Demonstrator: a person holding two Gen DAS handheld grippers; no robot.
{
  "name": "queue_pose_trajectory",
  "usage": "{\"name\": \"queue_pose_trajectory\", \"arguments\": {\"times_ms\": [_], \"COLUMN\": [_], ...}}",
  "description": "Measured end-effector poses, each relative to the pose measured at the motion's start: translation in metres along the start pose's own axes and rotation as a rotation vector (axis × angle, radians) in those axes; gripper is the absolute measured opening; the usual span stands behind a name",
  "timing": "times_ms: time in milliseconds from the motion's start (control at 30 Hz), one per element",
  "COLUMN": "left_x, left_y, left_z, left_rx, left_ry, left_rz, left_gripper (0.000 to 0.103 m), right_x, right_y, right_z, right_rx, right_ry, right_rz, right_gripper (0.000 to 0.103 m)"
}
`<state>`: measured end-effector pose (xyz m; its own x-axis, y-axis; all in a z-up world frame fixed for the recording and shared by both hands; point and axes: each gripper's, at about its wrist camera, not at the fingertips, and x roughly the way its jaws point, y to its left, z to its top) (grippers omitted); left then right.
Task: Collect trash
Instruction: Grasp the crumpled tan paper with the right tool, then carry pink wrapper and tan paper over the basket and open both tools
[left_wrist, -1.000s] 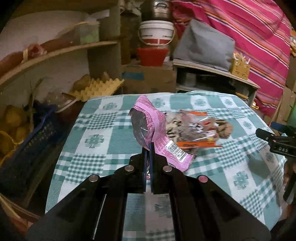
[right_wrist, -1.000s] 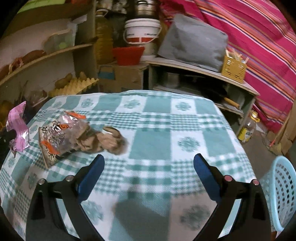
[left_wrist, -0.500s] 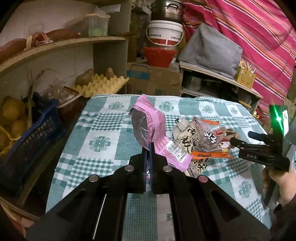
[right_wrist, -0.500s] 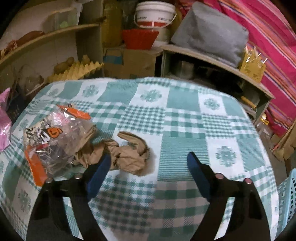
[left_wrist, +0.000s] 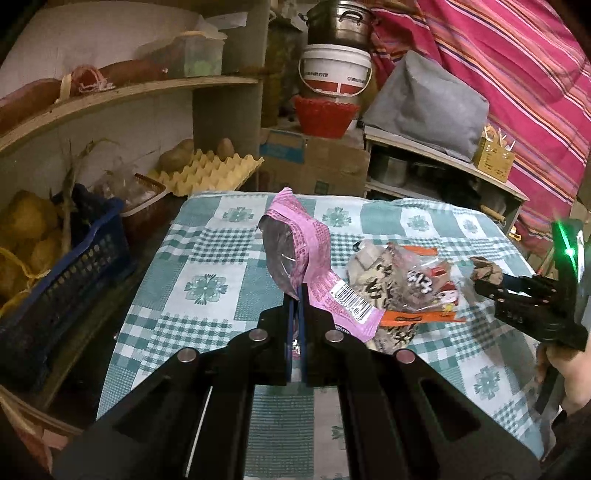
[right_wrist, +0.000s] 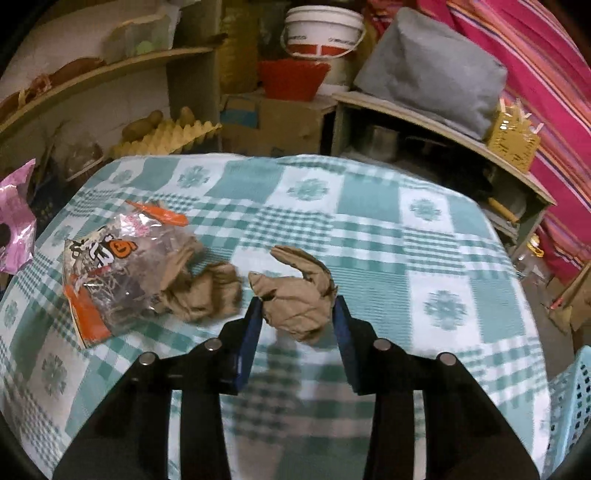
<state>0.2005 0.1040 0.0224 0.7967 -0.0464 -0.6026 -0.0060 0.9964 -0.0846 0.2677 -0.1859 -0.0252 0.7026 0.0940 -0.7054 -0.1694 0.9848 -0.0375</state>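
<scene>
My left gripper is shut on a pink wrapper with a barcode and holds it above the checked tablecloth; the wrapper also shows at the left edge of the right wrist view. My right gripper has its jaws close on both sides of a crumpled brown paper, touching it. A clear and orange snack bag and a second brown paper wad lie left of it. The right gripper shows in the left wrist view.
A light blue basket stands at the table's right edge. A blue crate with produce and an egg tray are left of the table. Shelves, a white bucket and a grey cushion stand behind.
My right gripper has moved forward and down to the brown paper and its jaws have narrowed around it. My left gripper still holds the pink wrapper and has lifted slightly.
</scene>
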Motion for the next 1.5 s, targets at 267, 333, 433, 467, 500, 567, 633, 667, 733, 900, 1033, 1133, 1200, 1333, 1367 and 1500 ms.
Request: {"name": "queue_pose_trajectory", "arguments": {"times_ms": [267, 333, 433, 467, 500, 567, 633, 667, 733, 900, 1033, 1133, 1200, 1333, 1367, 1500], "left_x": [-0.023, -0.027, -0.035, -0.038, -0.039, -0.041, -0.04, -0.039, -0.037, -0.03, -0.026, -0.023, -0.02, -0.015, -0.014, -0.012], "left_y": [-0.039, -0.053, -0.078, -0.088, -0.096, -0.117, -0.14, -0.153, -0.175, -0.237, -0.285, -0.321, -0.344, -0.396, -0.407, -0.454], "left_z": [0.012, 0.015, 0.019, 0.02, 0.02, 0.02, 0.019, 0.019, 0.017, 0.013, 0.001, -0.009, -0.015, -0.029, -0.033, -0.047], "left_rx": [0.026, 0.036, 0.062, 0.071, 0.076, 0.09, 0.114, 0.131, 0.155, 0.203, 0.265, 0.29, 0.302, 0.335, 0.342, 0.375], "left_ry": [-0.057, -0.067, -0.087, -0.094, -0.098, -0.101, -0.1, -0.1, -0.1, -0.083, -0.065, -0.051, -0.041, -0.018, -0.013, 0.006], "left_rz": [-0.04, -0.057, -0.084, -0.096, -0.105, -0.136, -0.163, -0.176, -0.199, -0.284, -0.332, -0.379, -0.408, -0.461, -0.474, -0.528], "left_gripper": [0.001, 0.001, 0.001, 0.001, 0.001, 0.001, 0.001, 0.001, 0.001, 0.001, 0.001, 0.001, 0.001, 0.001, 0.001, 0.001], "right_x": [-0.049, -0.059, -0.076, -0.083, -0.089, -0.1, -0.11, -0.115, -0.124, -0.148, -0.165, -0.173, -0.179, -0.188, -0.189, -0.19], "right_y": [-0.058, -0.073, -0.104, -0.118, -0.128, -0.148, -0.168, -0.179, -0.197, -0.249, -0.285, -0.309, -0.328, -0.359, -0.365, -0.384], "right_z": [-0.01, -0.014, -0.022, -0.025, -0.029, -0.036, -0.044, -0.049, -0.058, -0.084, -0.106, -0.121, -0.134, -0.155, -0.159, -0.171], "right_rx": [0.07, 0.087, 0.13, 0.148, 0.161, 0.182, 0.197, 0.205, 0.223, 0.287, 0.314, 0.335, 0.356, 0.413, 0.425, 0.466], "right_ry": [-0.066, -0.078, -0.093, -0.098, -0.103, -0.11, -0.114, -0.114, -0.115, -0.127, -0.129, -0.124, -0.12, -0.115, -0.114, -0.108], "right_rz": [-0.062, -0.079, -0.102, -0.112, -0.12, -0.141, -0.165, -0.18, -0.198, -0.242, -0.3, -0.333, -0.356, -0.375, -0.382, -0.391], "right_gripper": [0.039, 0.039, 0.039, 0.039, 0.039, 0.039, 0.039, 0.039, 0.039, 0.039, 0.039, 0.039, 0.039, 0.039, 0.039, 0.039]}}
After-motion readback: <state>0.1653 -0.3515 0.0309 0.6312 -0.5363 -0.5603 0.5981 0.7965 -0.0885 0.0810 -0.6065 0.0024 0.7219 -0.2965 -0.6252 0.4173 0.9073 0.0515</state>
